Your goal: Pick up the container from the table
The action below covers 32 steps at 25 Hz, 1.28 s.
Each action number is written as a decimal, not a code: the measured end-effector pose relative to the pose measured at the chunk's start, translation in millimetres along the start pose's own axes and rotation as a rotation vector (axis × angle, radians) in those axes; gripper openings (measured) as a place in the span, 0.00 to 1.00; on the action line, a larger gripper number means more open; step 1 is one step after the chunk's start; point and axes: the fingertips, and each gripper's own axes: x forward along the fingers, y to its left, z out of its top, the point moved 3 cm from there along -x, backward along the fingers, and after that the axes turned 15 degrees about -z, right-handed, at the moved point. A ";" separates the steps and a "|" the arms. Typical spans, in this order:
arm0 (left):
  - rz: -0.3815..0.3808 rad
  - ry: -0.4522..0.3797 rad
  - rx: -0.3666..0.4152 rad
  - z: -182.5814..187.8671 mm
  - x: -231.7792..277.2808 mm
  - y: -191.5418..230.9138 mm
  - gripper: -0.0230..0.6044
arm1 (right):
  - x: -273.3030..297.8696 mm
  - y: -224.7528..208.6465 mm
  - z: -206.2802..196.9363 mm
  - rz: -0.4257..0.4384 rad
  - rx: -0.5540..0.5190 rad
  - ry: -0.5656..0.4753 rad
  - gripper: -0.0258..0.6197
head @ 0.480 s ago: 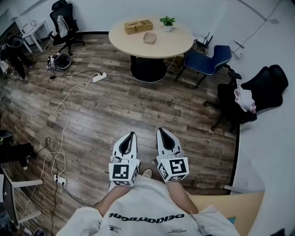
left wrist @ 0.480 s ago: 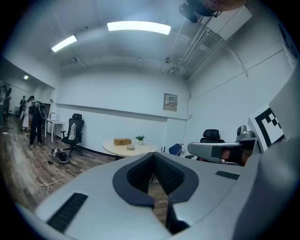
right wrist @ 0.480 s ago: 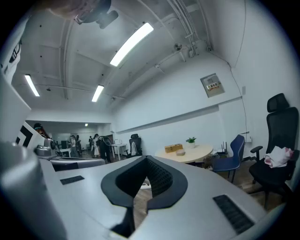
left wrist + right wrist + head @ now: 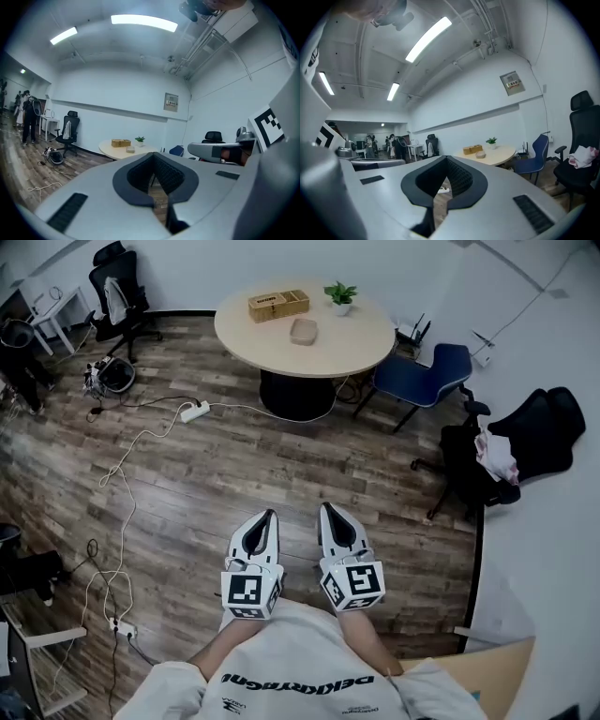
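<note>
The container [image 4: 303, 330] is a small pinkish tray on the round light-wood table [image 4: 361, 334], far across the room. It shows small and distant in the left gripper view [image 4: 130, 149] and in the right gripper view [image 4: 480, 154]. My left gripper [image 4: 270, 515] and right gripper [image 4: 324, 508] are held side by side close to my body, above the wooden floor and well short of the table. Both point level toward the table. Each has its jaws together with nothing between them, as the left gripper [image 4: 152, 157] and right gripper [image 4: 446, 160] views also show.
A brown box [image 4: 278, 305] and a potted plant [image 4: 340, 293] share the table. A blue chair [image 4: 427, 376] stands to its right and a black chair [image 4: 525, 437] with clothes further right. A power strip [image 4: 195, 411] and cables cross the floor at the left. A desk corner [image 4: 473, 667] is at my right.
The table and floor have slid slightly down and left in the head view. Both grippers keep their place and stay shut.
</note>
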 end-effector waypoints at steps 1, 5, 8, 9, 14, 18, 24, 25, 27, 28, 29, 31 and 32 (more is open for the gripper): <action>-0.007 -0.005 0.002 5.0 7.5 12.4 0.06 | 13.5 1.7 4.5 -0.010 -0.002 -0.005 0.09; -0.024 -0.025 -0.002 20.0 30.6 59.3 0.06 | 61.3 11.6 19.2 -0.051 -0.020 -0.020 0.09; -0.029 -0.029 -0.020 23.6 42.2 85.9 0.06 | 86.6 19.8 24.4 -0.069 -0.037 -0.013 0.09; -0.032 -0.027 -0.027 24.1 48.6 94.2 0.06 | 96.0 21.6 25.9 -0.073 -0.042 -0.010 0.09; -0.052 -0.011 -0.031 25.2 86.6 129.6 0.06 | 144.7 17.0 27.0 -0.102 -0.047 -0.001 0.09; -0.061 0.003 -0.033 22.7 133.6 162.3 0.06 | 198.0 1.3 25.0 -0.120 -0.032 0.000 0.09; -0.063 0.016 -0.011 37.4 230.6 211.3 0.06 | 297.9 -34.1 41.2 -0.116 -0.015 -0.005 0.09; -0.063 0.017 -0.008 42.1 248.4 219.0 0.06 | 315.7 -39.8 47.1 -0.109 -0.017 -0.006 0.09; -0.057 0.022 -0.004 51.0 282.9 233.3 0.06 | 350.8 -52.3 57.5 -0.094 -0.021 0.001 0.09; -0.052 0.025 -0.008 54.4 299.6 239.8 0.06 | 367.5 -59.8 61.4 -0.089 -0.019 0.008 0.09; -0.047 0.028 -0.014 56.9 315.9 245.6 0.06 | 383.4 -67.9 64.5 -0.086 -0.015 0.015 0.09; -0.043 0.037 -0.024 59.5 348.1 255.9 0.06 | 413.9 -84.2 69.2 -0.083 -0.008 0.026 0.09; -0.043 0.041 -0.025 60.4 363.6 260.8 0.06 | 428.5 -91.3 71.2 -0.079 -0.008 0.030 0.09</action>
